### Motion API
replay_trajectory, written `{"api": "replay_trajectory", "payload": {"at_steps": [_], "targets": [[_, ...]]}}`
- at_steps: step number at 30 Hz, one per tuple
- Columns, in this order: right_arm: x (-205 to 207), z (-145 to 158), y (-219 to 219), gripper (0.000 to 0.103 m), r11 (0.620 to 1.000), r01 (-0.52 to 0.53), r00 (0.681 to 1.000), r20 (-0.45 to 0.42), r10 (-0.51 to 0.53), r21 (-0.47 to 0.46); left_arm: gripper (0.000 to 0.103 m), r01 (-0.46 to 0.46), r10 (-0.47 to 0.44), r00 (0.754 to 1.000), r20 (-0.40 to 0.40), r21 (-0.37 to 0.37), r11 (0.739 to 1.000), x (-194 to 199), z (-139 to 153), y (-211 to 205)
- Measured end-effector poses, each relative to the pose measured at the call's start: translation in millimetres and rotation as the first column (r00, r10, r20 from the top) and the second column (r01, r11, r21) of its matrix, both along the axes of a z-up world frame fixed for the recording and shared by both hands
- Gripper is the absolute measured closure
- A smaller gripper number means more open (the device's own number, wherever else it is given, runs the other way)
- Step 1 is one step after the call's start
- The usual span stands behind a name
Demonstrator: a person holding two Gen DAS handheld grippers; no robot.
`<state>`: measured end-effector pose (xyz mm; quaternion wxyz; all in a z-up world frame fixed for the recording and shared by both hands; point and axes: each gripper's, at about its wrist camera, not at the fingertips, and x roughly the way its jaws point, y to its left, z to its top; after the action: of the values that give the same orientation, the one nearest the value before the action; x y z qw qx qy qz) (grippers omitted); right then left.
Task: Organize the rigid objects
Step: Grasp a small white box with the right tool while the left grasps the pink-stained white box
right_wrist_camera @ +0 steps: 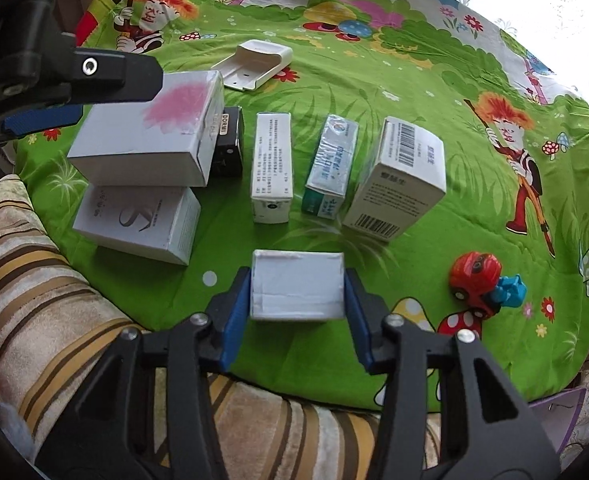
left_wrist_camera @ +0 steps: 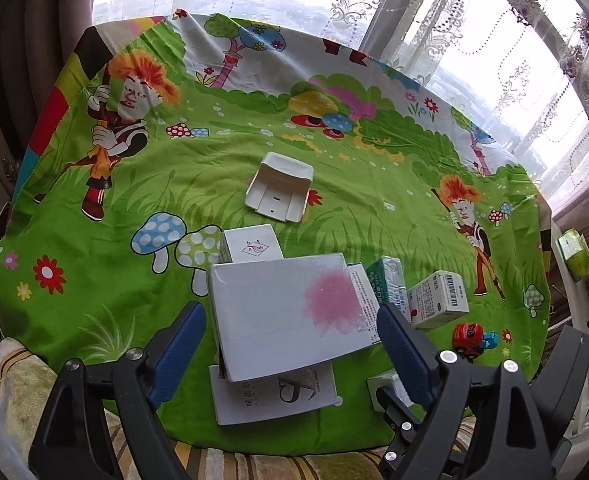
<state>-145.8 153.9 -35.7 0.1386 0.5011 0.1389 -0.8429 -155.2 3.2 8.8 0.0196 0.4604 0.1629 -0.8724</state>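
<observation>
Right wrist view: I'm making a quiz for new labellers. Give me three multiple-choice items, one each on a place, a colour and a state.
1. Where is the toy car?
A. right of the plain white box
B. on the pink-stained box
C. inside the white holder

2. The cloth is mostly:
A. blue
B. green
C. grey

3. The right claw is:
A. wide open, empty
B. out of view
C. closed on the plain white box

Answers:
1 A, it sits on the cloth to the right.
2 B, grass print dominates.
3 C, both pads press its sides.
</observation>
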Motion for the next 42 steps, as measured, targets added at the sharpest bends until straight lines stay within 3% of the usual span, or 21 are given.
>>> {"api": "replay_trajectory", "payload": {"at_steps": [12, 16, 24, 30, 34, 42], "targets": [[11.2, 24.7, 44.5, 0.054, 0.973, 0.205, 0.968, -0.125, -0.218, -0.108, 0.008, -0.069, 0.078, 0.993, 0.089, -0.091, 0.993, -15.7, -9.1, 20.7], [10.5, 26.3, 50.3, 0.054, 0.965, 0.226, 0.962, -0.124, -0.243, -0.136, 0.003, -0.055, 0.072, 0.990, 0.117, -0.139, 0.989, -20.6, -17.2, 28.9], [13.9, 31.1, 57.7, 0.054, 0.957, 0.241, 0.954, -0.140, -0.265, -0.163, 0.007, -0.029, 0.056, 0.985, 0.162, -0.168, 0.985, -23.8, -35.3, 34.1], [21.6, 39.6, 65.4, 0.054, 0.949, 0.256, 0.945, -0.158, -0.286, -0.186, 0.008, -0.033, 0.055, 0.993, 0.105, -0.196, 0.980, -13.4, -23.8, 36.6], [29.8, 46.8, 75.5, 0.054, 0.939, 0.272, 0.937, -0.161, -0.308, -0.212, 0.008, -0.013, 0.019, 0.999, 0.035, -0.169, 0.986, 3.2, -7.3, 44.3], [57.1, 62.9, 127.3, 0.054, 0.895, 0.358, 0.898, -0.165, -0.409, -0.267, 0.008, 0.157, -0.161, 0.986, -0.036, -0.082, 0.984, 30.5, 14.7, 98.2]]}}
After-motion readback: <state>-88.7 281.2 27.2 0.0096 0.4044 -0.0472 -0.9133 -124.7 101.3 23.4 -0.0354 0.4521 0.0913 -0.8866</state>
